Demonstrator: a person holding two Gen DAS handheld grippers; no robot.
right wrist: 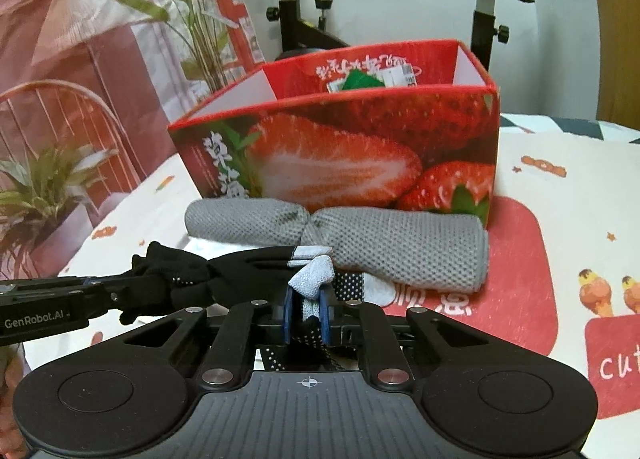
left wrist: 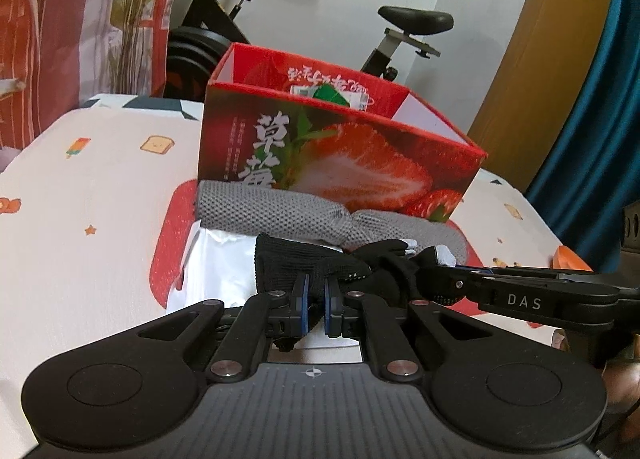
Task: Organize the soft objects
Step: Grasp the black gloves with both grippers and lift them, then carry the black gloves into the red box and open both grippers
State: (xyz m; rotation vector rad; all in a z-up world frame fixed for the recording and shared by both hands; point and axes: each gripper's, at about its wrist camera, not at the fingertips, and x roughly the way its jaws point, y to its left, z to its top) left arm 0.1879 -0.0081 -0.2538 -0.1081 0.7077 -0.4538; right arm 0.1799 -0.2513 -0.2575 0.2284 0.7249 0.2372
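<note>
A black knitted glove with a pale grey cuff is stretched between both grippers just above the table. My left gripper is shut on its black end. My right gripper is shut on its grey cuff end; it also shows in the left wrist view. Behind the glove lies a rolled grey mesh cloth, also in the right wrist view. Behind that stands an open red strawberry-print box, seen in the right wrist view too, with a small green and white packet inside.
The table has a white cartoon-print cover with a red mat under the cloth and box. White paper lies under the glove. An exercise bike stands behind the table. A potted plant is at the left.
</note>
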